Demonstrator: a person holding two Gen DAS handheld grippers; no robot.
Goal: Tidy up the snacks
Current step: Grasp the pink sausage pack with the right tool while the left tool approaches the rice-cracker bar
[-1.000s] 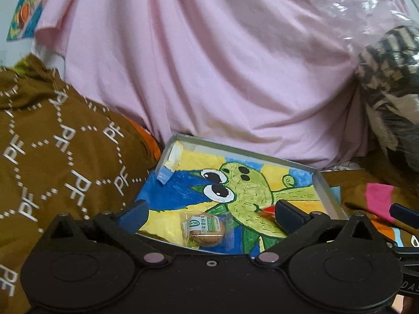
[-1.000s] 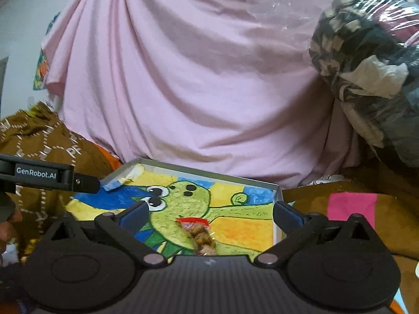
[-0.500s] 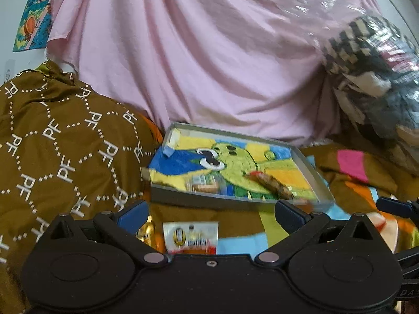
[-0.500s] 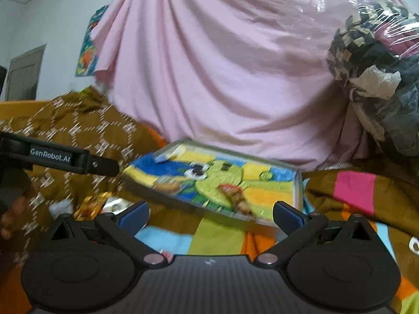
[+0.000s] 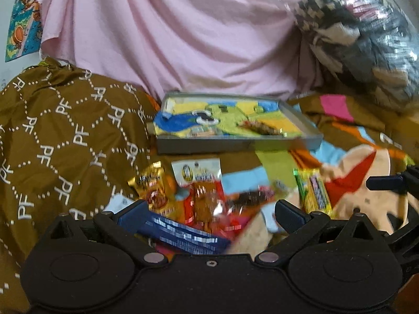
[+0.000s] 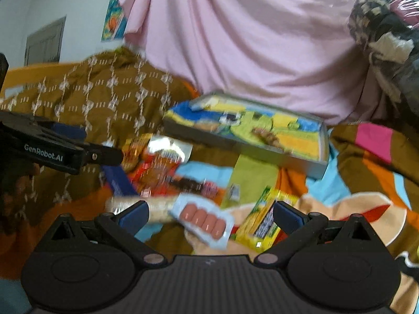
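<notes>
A grey tray (image 5: 235,145) (image 6: 301,164) with a green cartoon picture lies on the bed and holds two small wrapped snacks, one a brown stick (image 5: 262,128) (image 6: 267,136). In front of it a heap of snack packets is spread over the blanket: a red and white packet (image 5: 201,183), a gold one (image 5: 152,183), a yellow bar (image 5: 314,191) (image 6: 264,222) and a pale blue sausage pack (image 6: 204,219). My left gripper (image 5: 209,212) is open over the heap. My right gripper (image 6: 209,212) is open above the sausage pack. Both hold nothing.
A brown patterned cloth (image 5: 65,136) bulges at the left. A pink sheet (image 5: 170,39) hangs behind the tray, and a plastic-wrapped checked bundle (image 5: 353,39) sits at the right. The left gripper's body (image 6: 52,149) reaches into the right wrist view from the left.
Both grippers have drawn back from the tray, which now looks smaller and farther. The heap of snack packets has come into view under the open fingers. Each gripper left a snack in the tray.
</notes>
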